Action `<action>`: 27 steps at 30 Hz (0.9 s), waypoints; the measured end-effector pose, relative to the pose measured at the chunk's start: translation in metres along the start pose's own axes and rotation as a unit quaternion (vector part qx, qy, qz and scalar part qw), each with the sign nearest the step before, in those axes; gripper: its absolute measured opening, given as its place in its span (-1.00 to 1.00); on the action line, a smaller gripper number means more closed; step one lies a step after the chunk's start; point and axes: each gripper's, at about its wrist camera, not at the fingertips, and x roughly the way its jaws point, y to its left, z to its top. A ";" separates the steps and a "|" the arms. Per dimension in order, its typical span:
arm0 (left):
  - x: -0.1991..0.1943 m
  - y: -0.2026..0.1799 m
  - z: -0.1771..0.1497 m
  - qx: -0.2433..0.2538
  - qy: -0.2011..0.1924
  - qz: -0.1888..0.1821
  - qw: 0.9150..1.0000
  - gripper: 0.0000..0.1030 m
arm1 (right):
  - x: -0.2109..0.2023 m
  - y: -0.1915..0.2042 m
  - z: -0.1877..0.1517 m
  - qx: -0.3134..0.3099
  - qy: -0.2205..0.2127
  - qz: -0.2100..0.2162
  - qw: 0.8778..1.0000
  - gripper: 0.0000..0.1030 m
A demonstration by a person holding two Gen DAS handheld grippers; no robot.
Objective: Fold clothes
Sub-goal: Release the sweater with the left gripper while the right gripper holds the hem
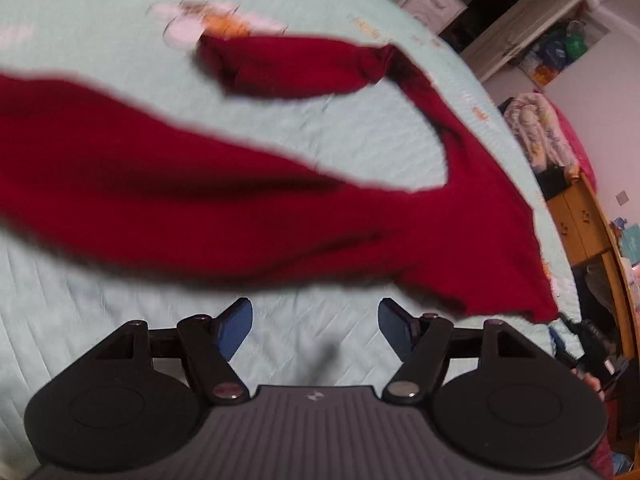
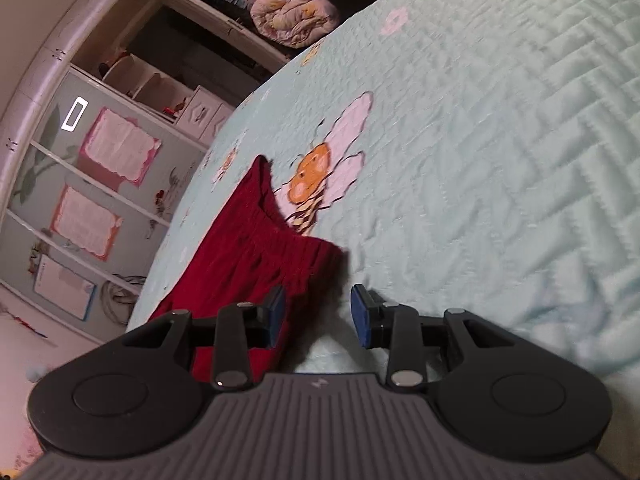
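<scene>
1. The red garment is sprawled on a pale mint quilted bedspread. In the left wrist view it looks like a pair of pants: one wide leg runs from the left edge toward the lower right, where the fabric bunches up near the bed's edge.
2. The other leg branches off at the right, goes up and then folds back to the left, so the two legs form a sideways V that opens to the left. That upper leg is twisted near its bend.
3. Left gripper — fingers spread wide, blue pads bare, nothing between them. It sits just short of the near edge of the fabric.
4. Right gripper is also parted and has no hold of anything. Its left pad overlaps the cloth in view; can't tell if it touches.
5. In the right wrist view the gathered, ribbed end of the garment points up and away — right beside a cartoon bee print on the bedspread.
6. It's all a bit motion-blurred.
</scene>
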 end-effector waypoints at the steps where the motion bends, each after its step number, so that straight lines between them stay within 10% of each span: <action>1: 0.000 0.002 -0.002 -0.006 -0.012 -0.003 1.000 0.40 | 0.003 0.002 0.000 -0.006 0.004 0.003 1.000 -0.30; 9: -0.008 -0.018 -0.010 0.050 -0.010 -0.035 0.998 0.40 | -0.007 0.021 -0.016 -0.070 -0.005 -0.021 0.997 -0.33; 14: 0.007 -0.053 -0.012 0.126 0.017 -0.073 0.989 0.37 | -0.028 0.070 -0.040 -0.226 -0.032 -0.024 0.973 -0.36; 21: 0.078 -0.155 0.014 0.244 0.028 -0.151 0.958 0.37 | 0.025 0.114 -0.015 -0.327 0.135 0.071 0.933 -0.51; 27: 0.144 -0.202 0.015 0.304 0.036 -0.152 0.940 0.39 | 0.098 0.118 0.036 -0.359 0.199 0.049 0.911 -0.66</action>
